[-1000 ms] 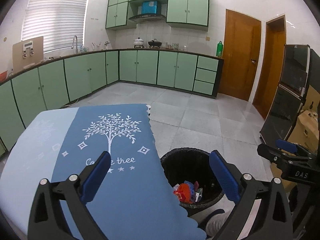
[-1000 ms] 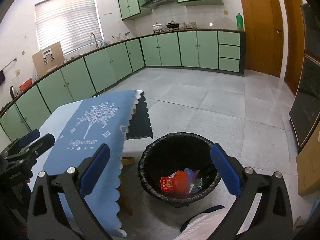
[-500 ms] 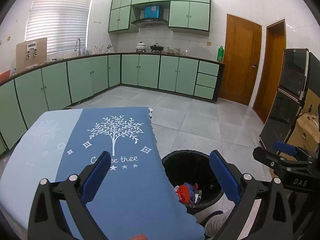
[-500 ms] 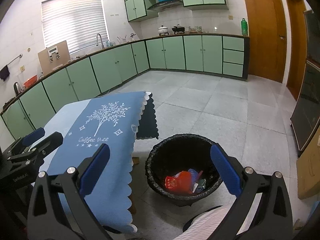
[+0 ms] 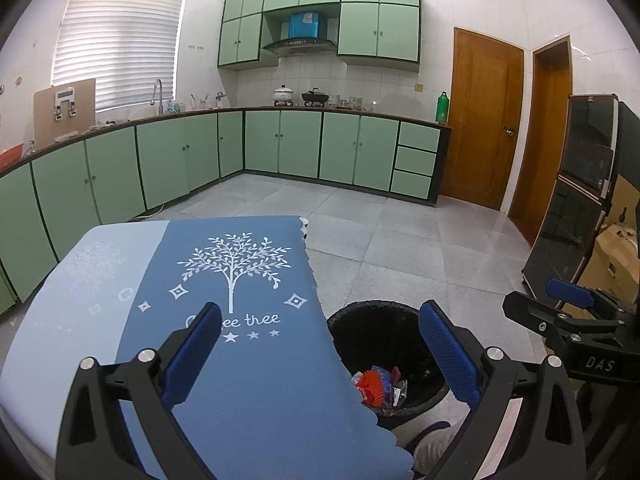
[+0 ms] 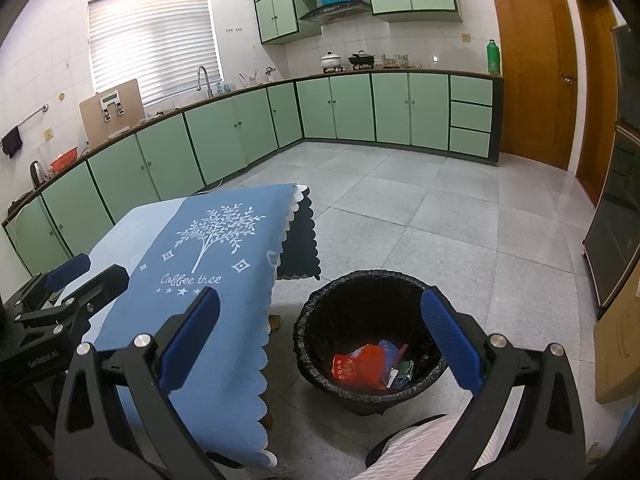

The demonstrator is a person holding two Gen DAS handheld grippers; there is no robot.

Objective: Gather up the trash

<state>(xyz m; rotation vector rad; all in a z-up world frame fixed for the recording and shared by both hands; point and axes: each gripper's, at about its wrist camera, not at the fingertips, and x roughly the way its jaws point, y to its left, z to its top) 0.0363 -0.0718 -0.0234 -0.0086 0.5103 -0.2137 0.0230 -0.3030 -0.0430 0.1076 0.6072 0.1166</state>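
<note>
The left gripper point(image 5: 320, 356) is hovering over the blue tablecloth point(image 5: 240, 380), with its jaws spread wide and nothing held between them. Its left finger is sitting above the cloth's printed lettering, while its right finger is projecting past the scalloped edge, above the trash bin point(image 5: 384, 360). The cloth's near right edge is overlapping the bin's left rim in this view.

The right gripper point(image 6: 320, 336) is also standing fully open and gripping nothing. Its left finger is overhanging the draped side of the cloth; its right finger is hanging over the bin's right rim. The bin, lined with a black bag, is standing on the floor just beside the table, directly ahead of and below this gripper. The collected trash point(image 6: 368, 366), mostly red and blue wrappers, is lying at the bin's bottom.

Beyond both grippers, the grey tiled floor point(image 6: 460, 208) is lying unobstructed up to the green cabinets point(image 6: 352, 106). A dark appliance point(image 5: 576, 208) and a cardboard box point(image 5: 616, 256) are bounding the right side.
</note>
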